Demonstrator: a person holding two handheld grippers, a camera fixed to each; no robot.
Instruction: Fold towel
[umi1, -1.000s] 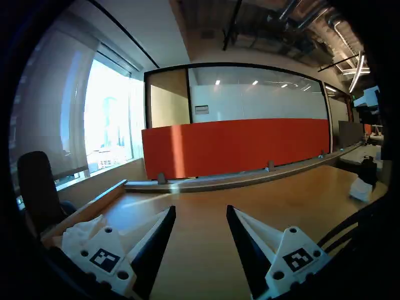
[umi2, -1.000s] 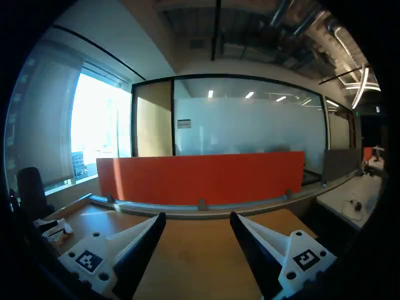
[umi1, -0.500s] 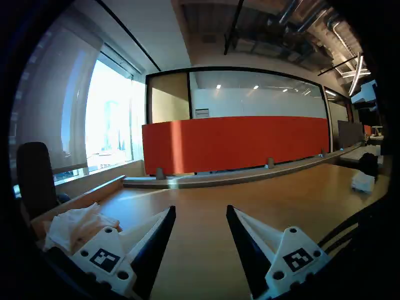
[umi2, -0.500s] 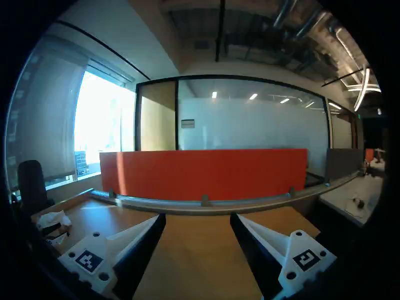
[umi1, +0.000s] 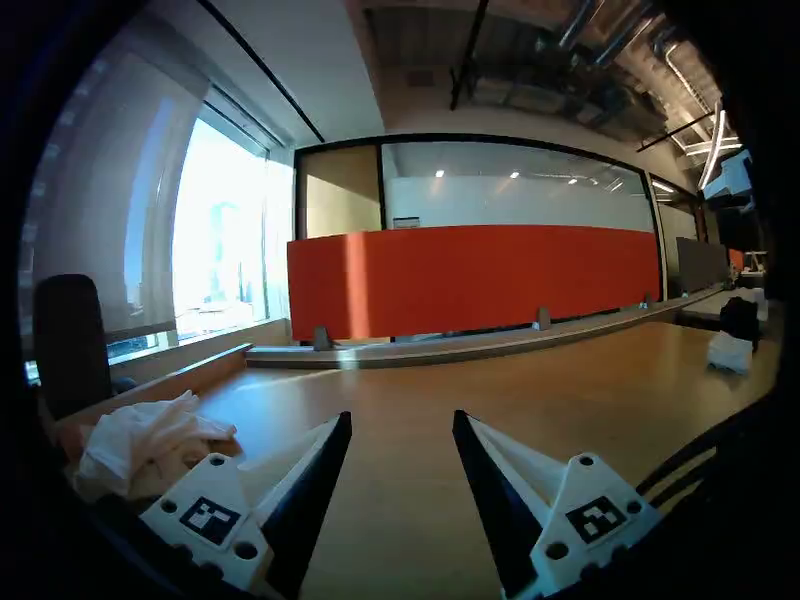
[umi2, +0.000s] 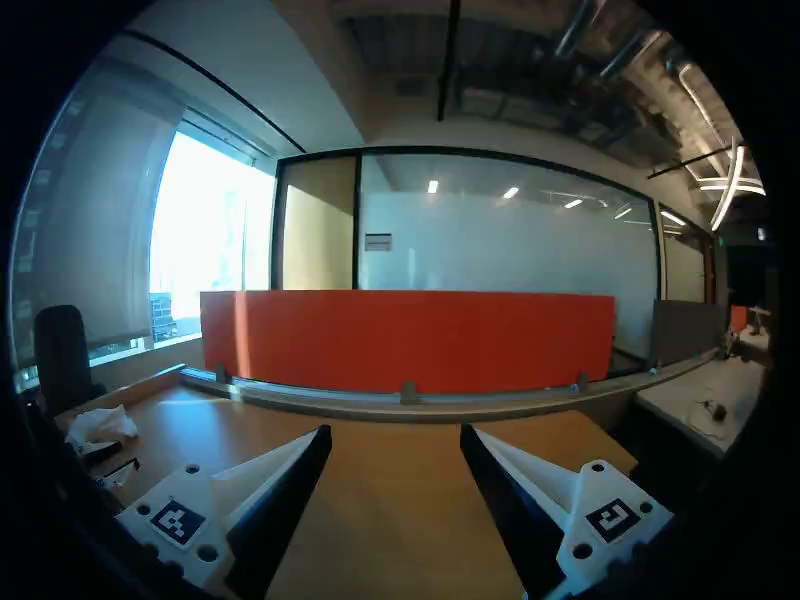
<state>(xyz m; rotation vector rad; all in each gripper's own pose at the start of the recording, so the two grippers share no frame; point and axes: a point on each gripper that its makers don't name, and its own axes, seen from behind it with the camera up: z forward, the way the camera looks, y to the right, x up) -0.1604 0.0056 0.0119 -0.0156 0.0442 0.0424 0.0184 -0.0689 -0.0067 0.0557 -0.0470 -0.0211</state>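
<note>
At the far left of the left gripper view we see a black chair beyond the desk. Just right of it the towel lies by the desk's left edge, an off-white crumpled heap of loose folds. It is close beside the left finger of the left gripper. That claw is spread and holds nothing. An orange partition runs along the desk's far edge. In the right gripper view we find the towel bunched near the left edge, well apart from the right gripper, whose fingers are likewise spread.
</note>
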